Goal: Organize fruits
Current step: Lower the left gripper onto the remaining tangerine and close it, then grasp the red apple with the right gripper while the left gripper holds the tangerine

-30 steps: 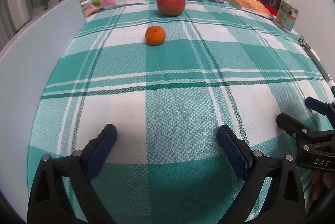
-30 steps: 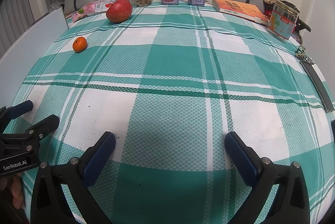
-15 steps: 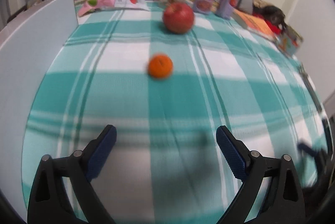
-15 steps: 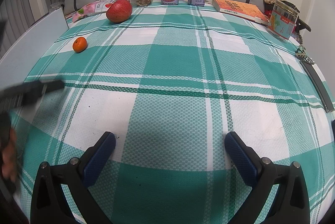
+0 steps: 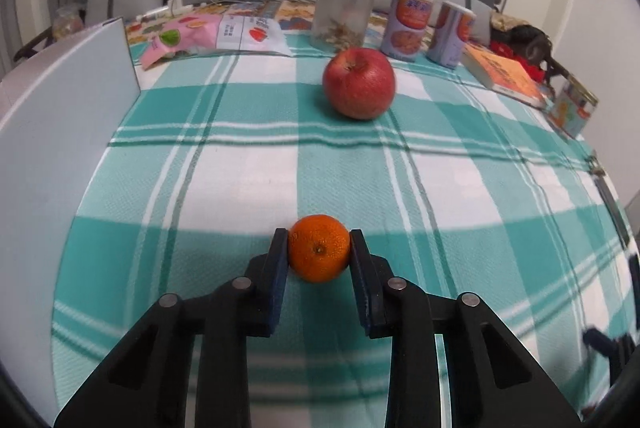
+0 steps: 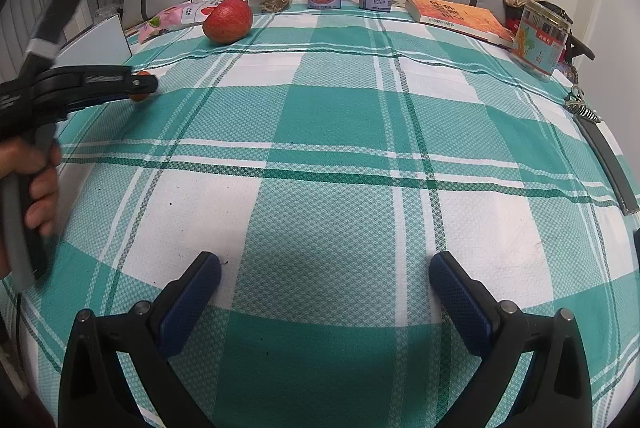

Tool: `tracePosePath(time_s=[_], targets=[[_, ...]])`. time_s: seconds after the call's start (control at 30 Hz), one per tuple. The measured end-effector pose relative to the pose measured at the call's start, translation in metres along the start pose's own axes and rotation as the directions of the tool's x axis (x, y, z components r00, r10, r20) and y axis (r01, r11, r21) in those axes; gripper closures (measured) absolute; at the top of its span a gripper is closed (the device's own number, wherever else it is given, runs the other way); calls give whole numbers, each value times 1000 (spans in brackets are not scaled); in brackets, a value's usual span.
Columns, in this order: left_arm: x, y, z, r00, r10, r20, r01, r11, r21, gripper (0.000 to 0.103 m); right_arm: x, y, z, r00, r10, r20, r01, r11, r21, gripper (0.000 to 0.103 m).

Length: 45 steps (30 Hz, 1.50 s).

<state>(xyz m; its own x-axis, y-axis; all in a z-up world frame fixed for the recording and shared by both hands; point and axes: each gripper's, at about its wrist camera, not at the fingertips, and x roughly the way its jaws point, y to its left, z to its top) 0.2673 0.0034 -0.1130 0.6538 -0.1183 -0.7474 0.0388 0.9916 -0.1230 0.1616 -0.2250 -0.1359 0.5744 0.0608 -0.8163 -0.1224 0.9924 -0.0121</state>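
Left wrist view: the checked cloth (image 5: pixel 240 188) is bare between the apple (image 5: pixel 359 83) and the camera, with open room on both sides of that stretch. A white board (image 5: pixel 60 116) walls the cloth's edge to the left of the apple; a clear jar (image 5: pixel 344 12), two cans (image 5: pixel 408 22) and a book (image 5: pixel 504 76) line the far edge behind and to the right of it. The tangerine (image 5: pixel 319 248) is small, round, bright orange and pitted, its stem dimple facing the camera. It sits well nearer than the apple, on the cloth, clamped between the blue pads of the left gripper (image 5: pixel 319 253), which press on both its sides.

Right wrist view: the right gripper (image 6: pixel 325 280) stands spread wide over bare cloth with nothing between its pads, well nearer than the apple (image 6: pixel 228 19). Left of the apple and nearer, a hand (image 6: pixel 38 184) holds the left gripper (image 6: pixel 142 84), whose tip covers most of the tangerine (image 6: pixel 140 96).
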Motion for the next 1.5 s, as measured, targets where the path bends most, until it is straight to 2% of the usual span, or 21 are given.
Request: tracePosePath(time_s=[0.17,0.27,0.37,0.4,0.47,0.53,0.7,0.77,0.83,0.9,1.0,1.07,1.13,1.23,1.3,1.33,1.37,1.5], targets=[[-51,13,-40,996,-41,-82,44,998,37,73,0,0,0,1000,0,0,0,1000,0,0],[-69,26,-70,994,-22,-107,25,999,32,73,0,0,0,1000,0,0,0,1000,0,0],[-67,37,-91,992,16,-123,-13,1000,26,71,0,0,0,1000,0,0,0,1000,0,0],[-69,40,-94,996,12,-90,-11,1000,14,70,0,0,0,1000,0,0,0,1000,0,0],[-70,38,-97,996,59,-65,-58,998,26,40,0,0,0,1000,0,0,0,1000,0,0],[-66,35,-99,993,102,-60,-100,994,36,17,0,0,0,1000,0,-1,0,1000,0,0],[-65,36,-103,991,131,-27,-130,991,26,12,0,1,4,1000,3,-19,-4,1000,-20,0],[-65,36,-104,991,132,-24,-132,991,26,11,-2,5,21,1000,-8,7,8,998,-65,0],[-66,36,-105,990,136,-23,-135,990,26,11,-3,20,55,997,28,67,-19,992,-123,0],[-66,36,-105,990,137,-22,-136,990,26,11,10,46,99,994,91,68,-77,979,-187,0],[-66,36,-105,990,136,-22,-135,990,25,11,40,81,157,988,139,64,-120,962,-246,0],[-66,36,-105,990,136,-21,-135,990,25,11,66,107,191,989,130,65,-104,945,-310,0],[-66,36,-105,990,136,-21,-135,990,25,11,95,132,216,994,89,59,-60,923,-380,1],[-66,37,-105,991,136,-21,-135,990,25,11,133,156,238,999,14,38,4,898,-439,1],[-66,37,-105,991,135,-21,-135,991,25,11,156,159,249,999,-32,12,34,899,-436,5],[-66,37,-105,991,135,-21,-135,991,25,11,161,156,253,999,-37,5,36,903,-428,17],[-66,37,-105,991,135,-21,-135,991,25,11,166,154,255,999,-33,-12,25,909,-416,33],[-66,37,-105,991,135,-20,-135,991,25,11,167,142,259,999,-11,-45,-5,938,-347,34]])
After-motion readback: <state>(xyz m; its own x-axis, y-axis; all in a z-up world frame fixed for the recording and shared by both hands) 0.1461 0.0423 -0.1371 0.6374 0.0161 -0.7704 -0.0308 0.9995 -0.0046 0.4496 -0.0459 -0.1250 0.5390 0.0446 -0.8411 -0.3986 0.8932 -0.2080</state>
